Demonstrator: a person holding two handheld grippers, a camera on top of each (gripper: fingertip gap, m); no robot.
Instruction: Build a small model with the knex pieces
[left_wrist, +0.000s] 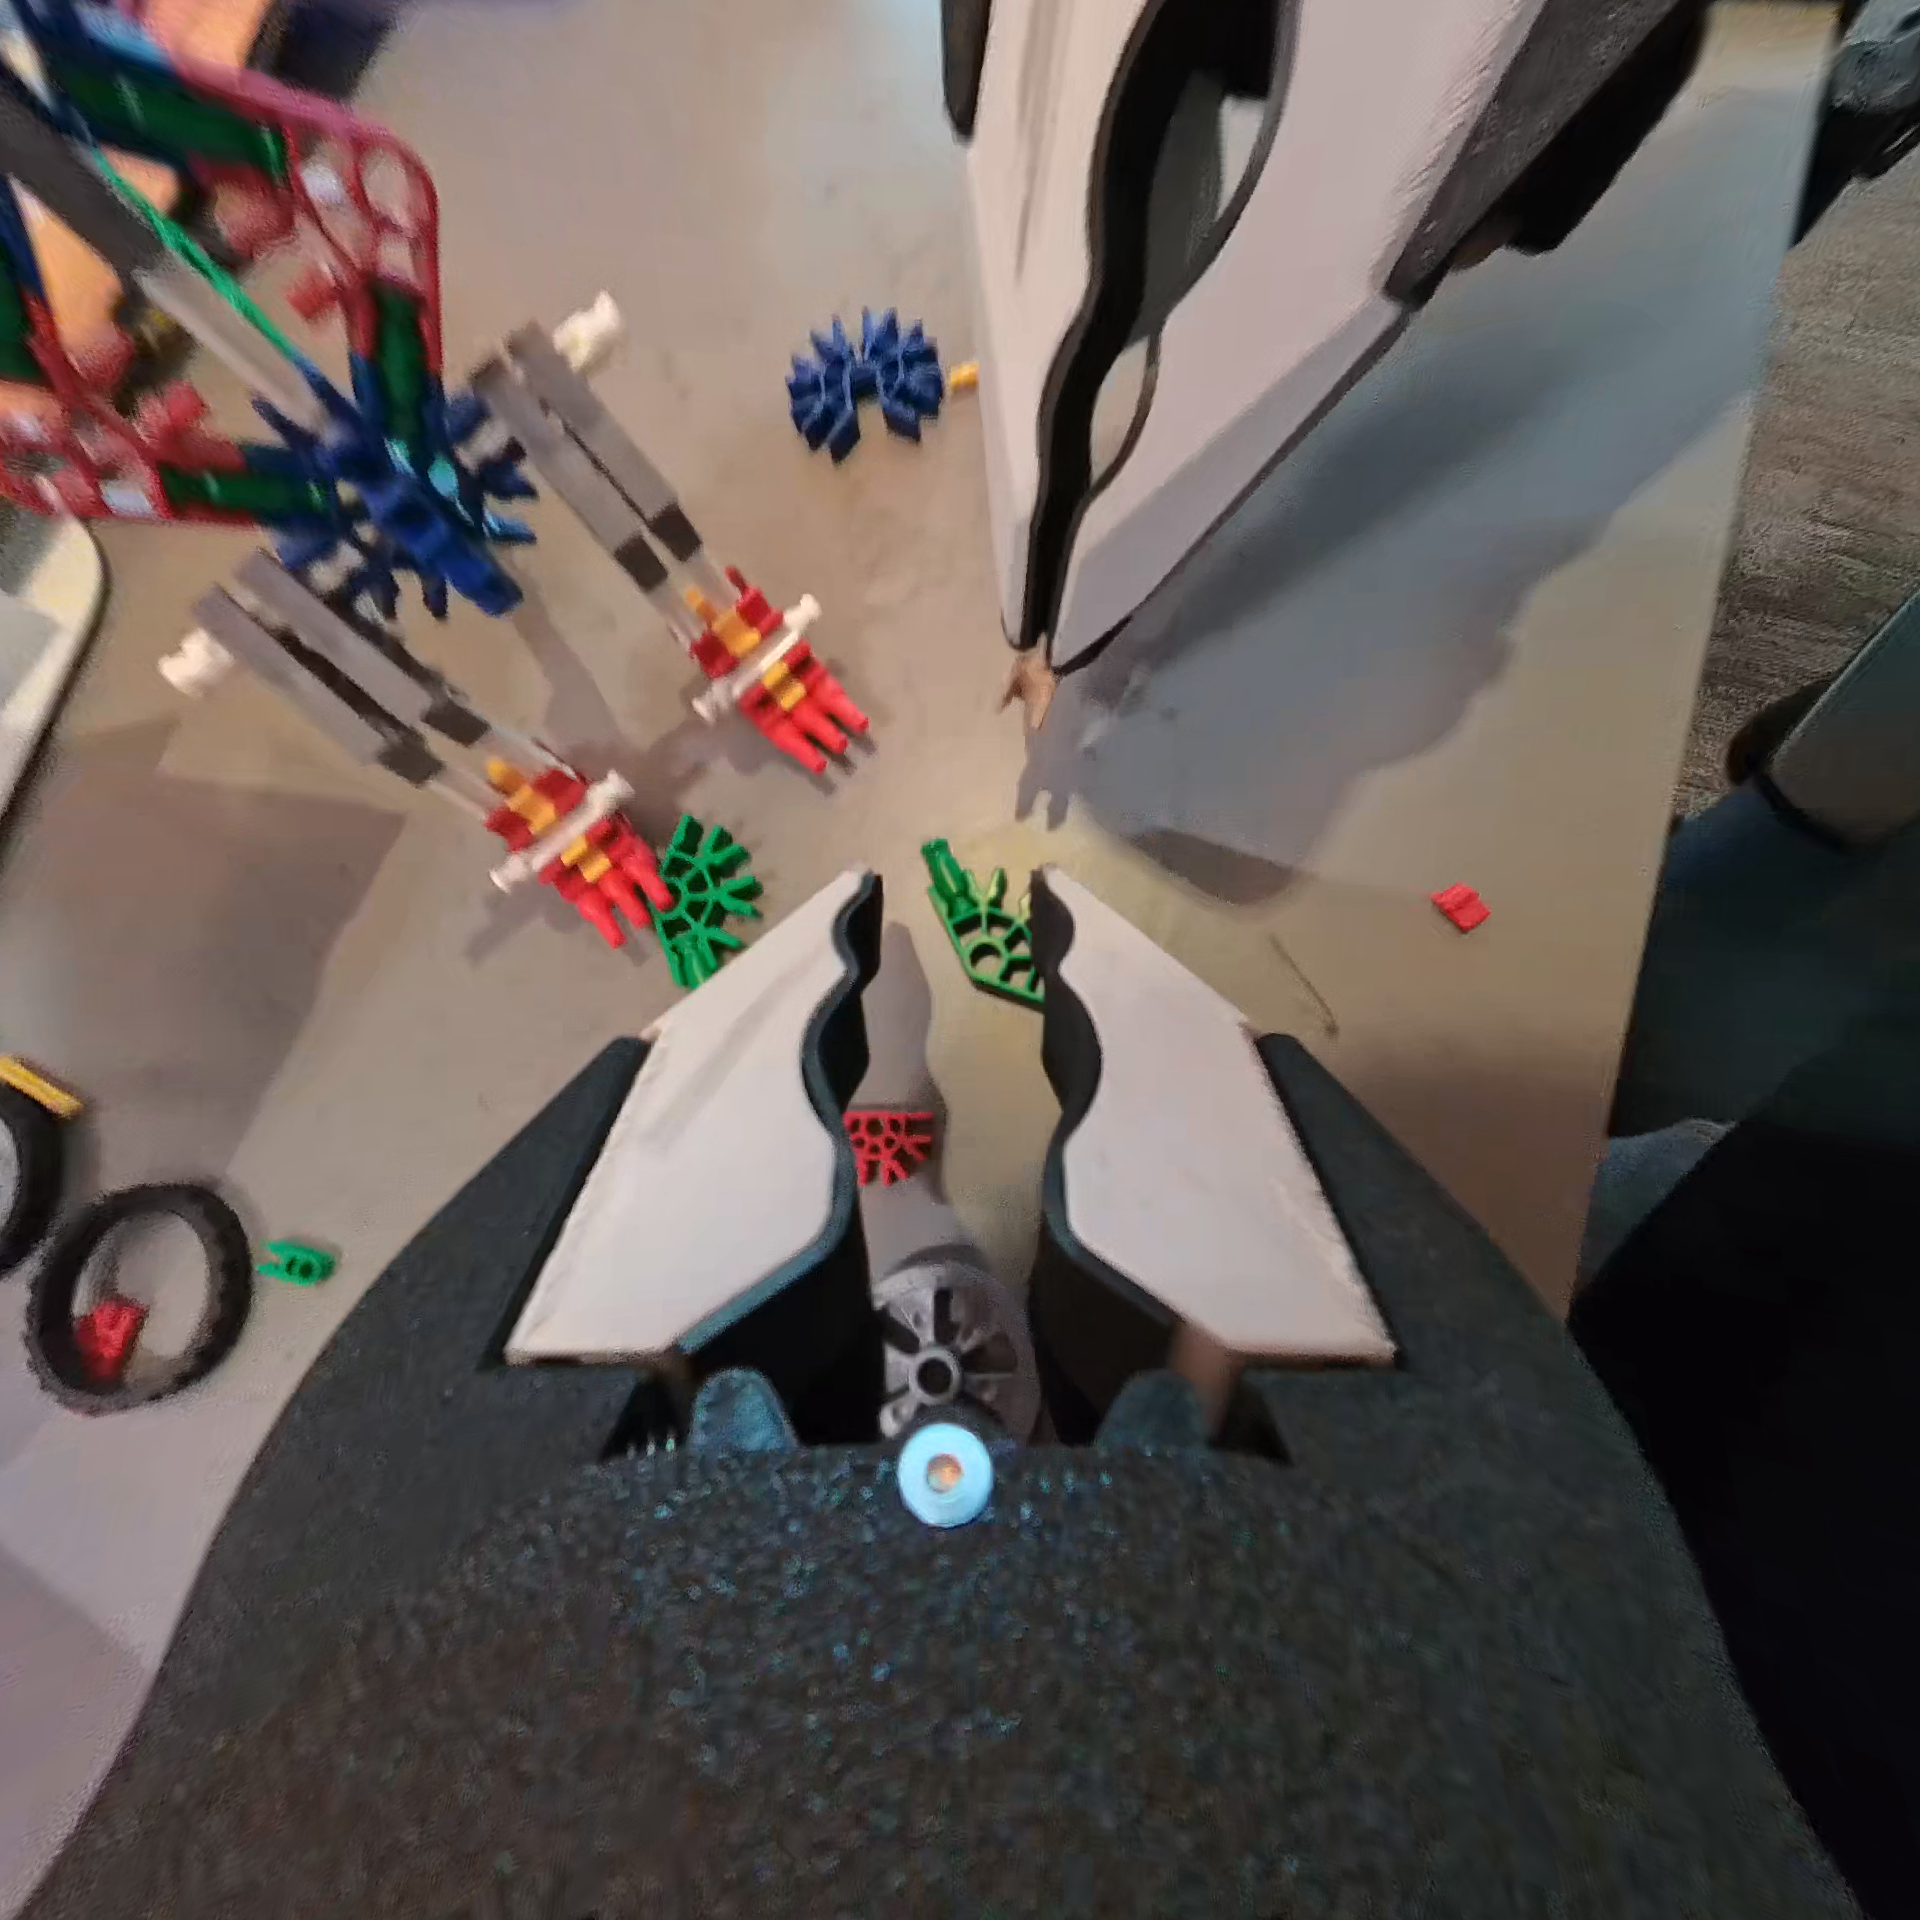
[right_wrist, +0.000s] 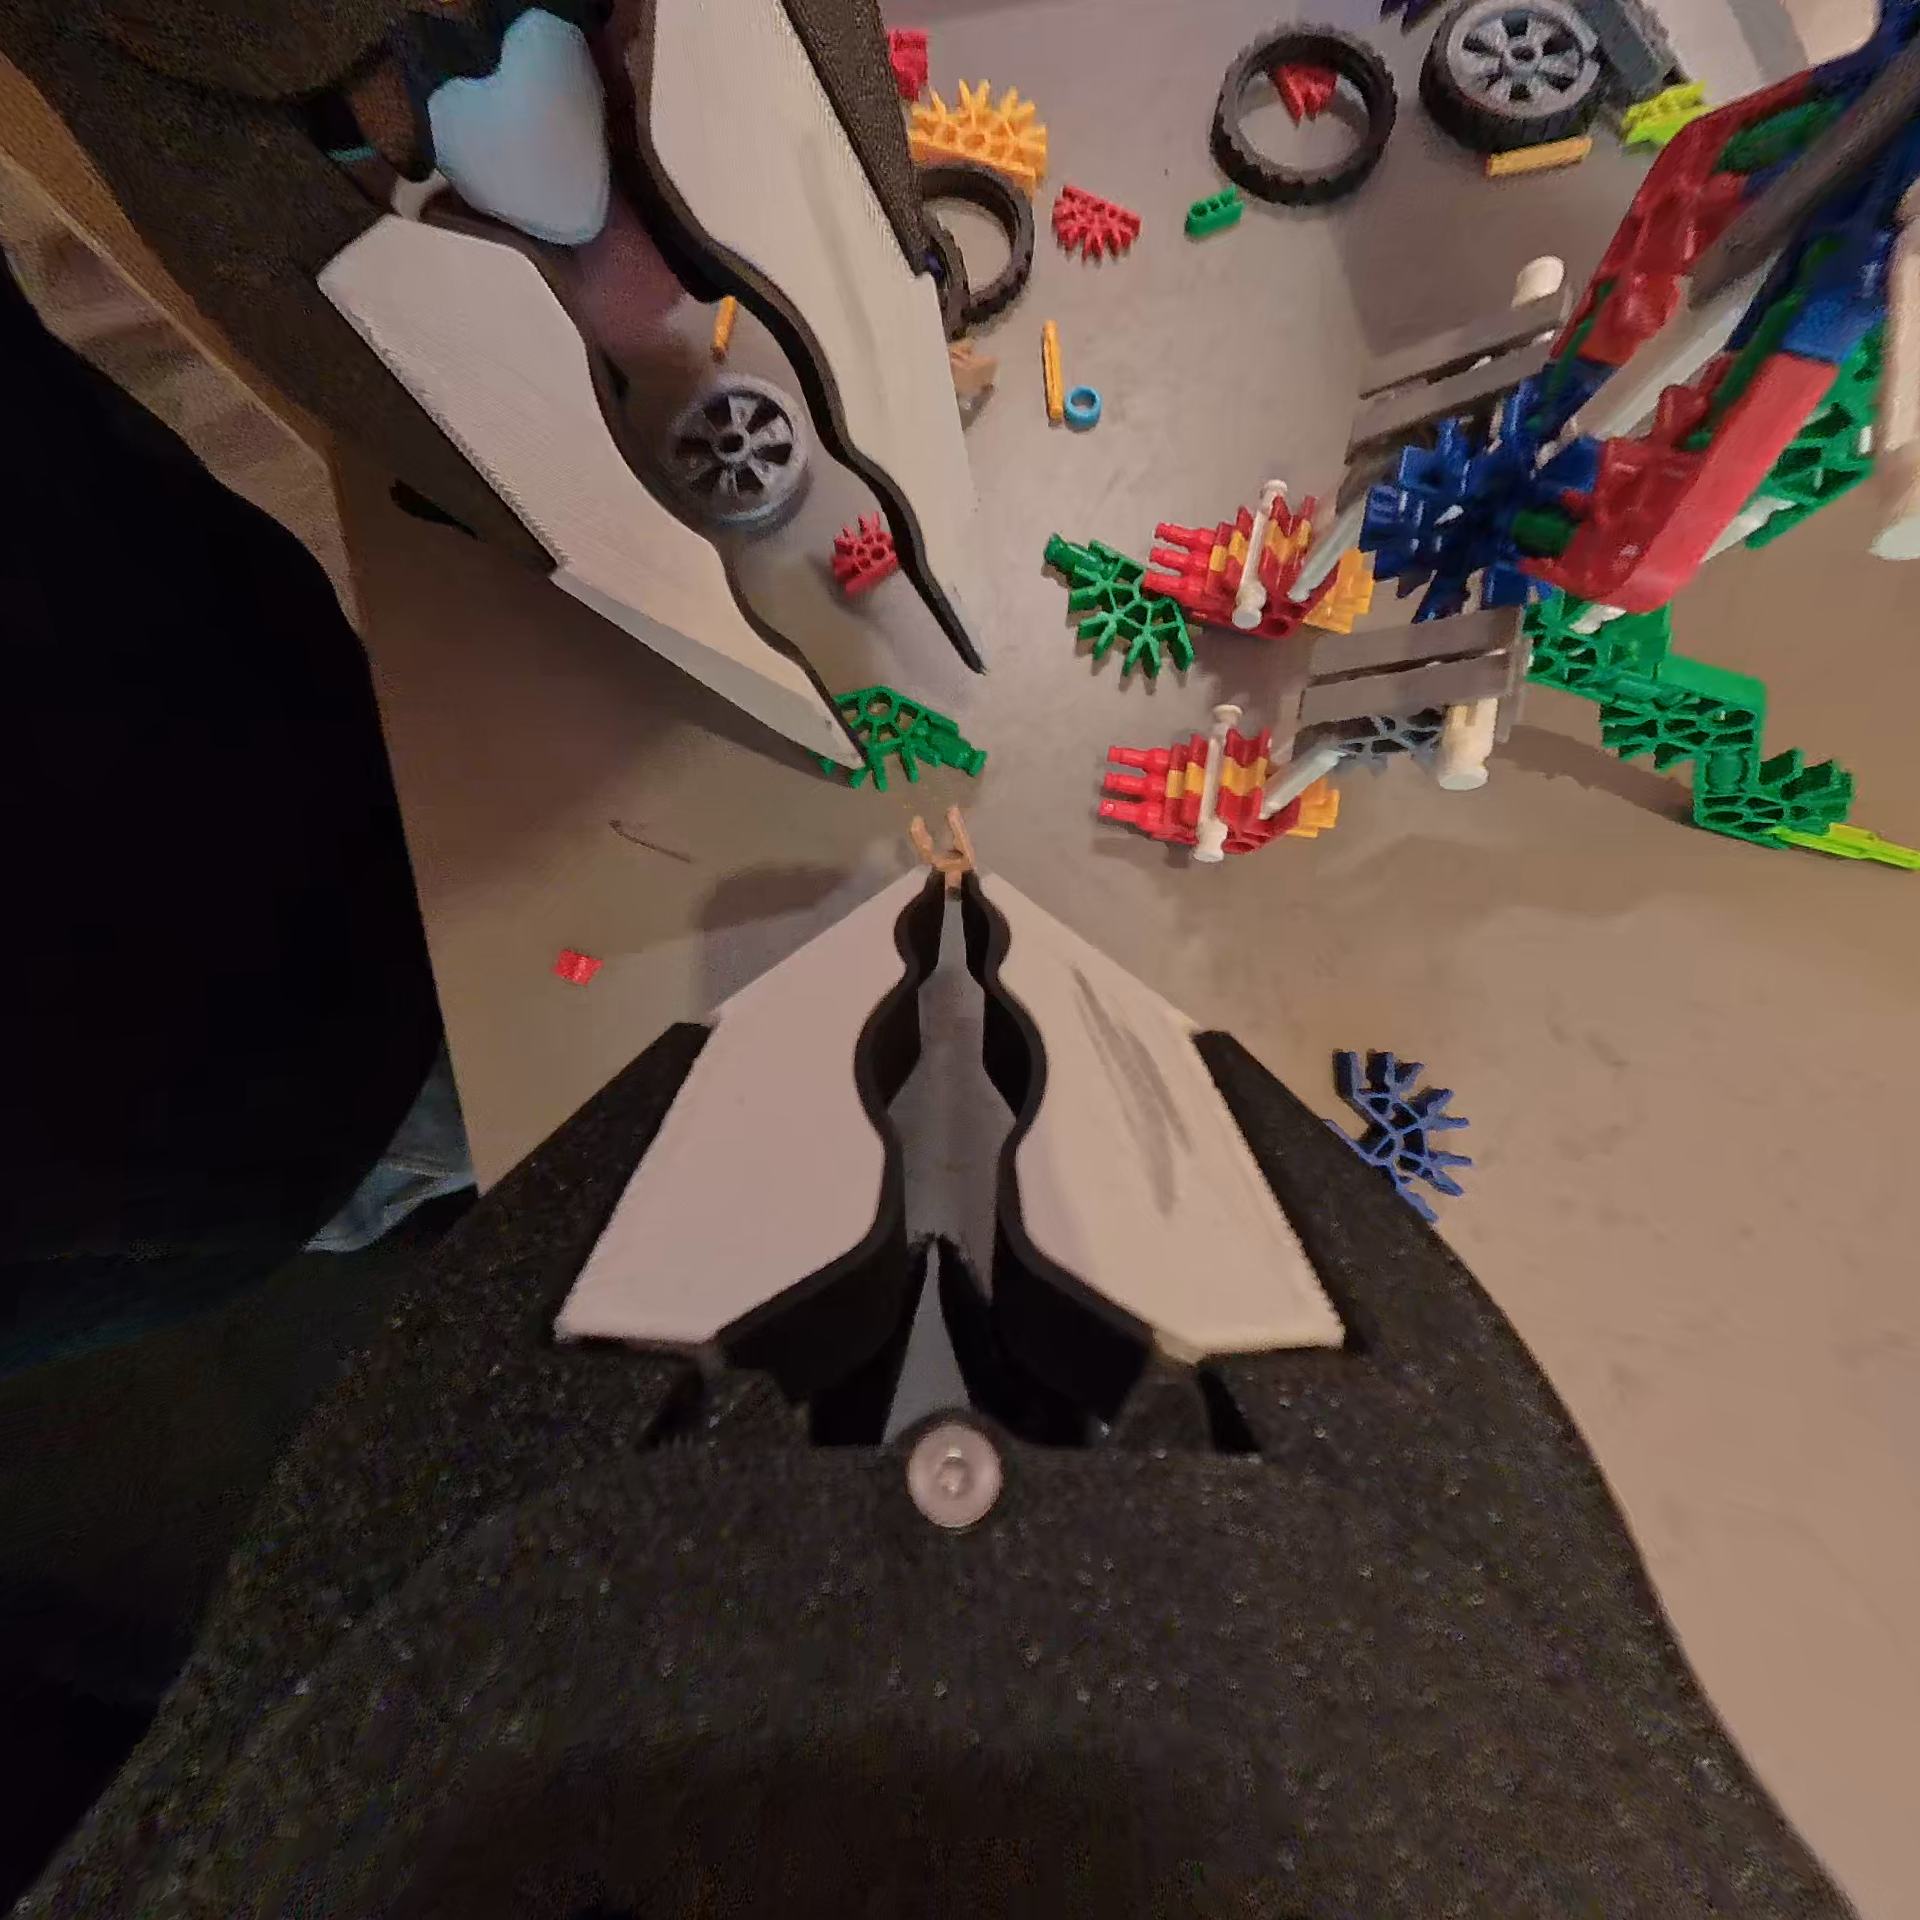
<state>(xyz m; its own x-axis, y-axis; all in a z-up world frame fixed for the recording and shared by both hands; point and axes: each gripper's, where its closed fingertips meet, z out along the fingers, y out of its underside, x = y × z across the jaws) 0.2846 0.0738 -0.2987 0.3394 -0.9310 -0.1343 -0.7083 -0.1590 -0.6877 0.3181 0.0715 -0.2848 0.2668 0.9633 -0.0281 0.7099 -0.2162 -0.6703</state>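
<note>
R gripper pinched nearly closed on a small tan clip, clip sticking out past the tips, just above the grey tabletop; same clip seen at R tips in left wrist view; L gripper jaws apart, moderate gap, nothing between them; its right finger partly covers a green connector lying flat on table; in right wrist view same green connector sits at L fingertip, touching or just over it, cannot tell which; green piece and tan clip near each other, not touching; red connector and grey wheel hub on table under L gripper, between its fingers in view; second green connector just beside a red-yellow foot of a toy model w/ grey struts; second foot near; blue connector farther off; black tyre w/ red bit inside at left; small red piece alone at right; table edge blur.
</note>
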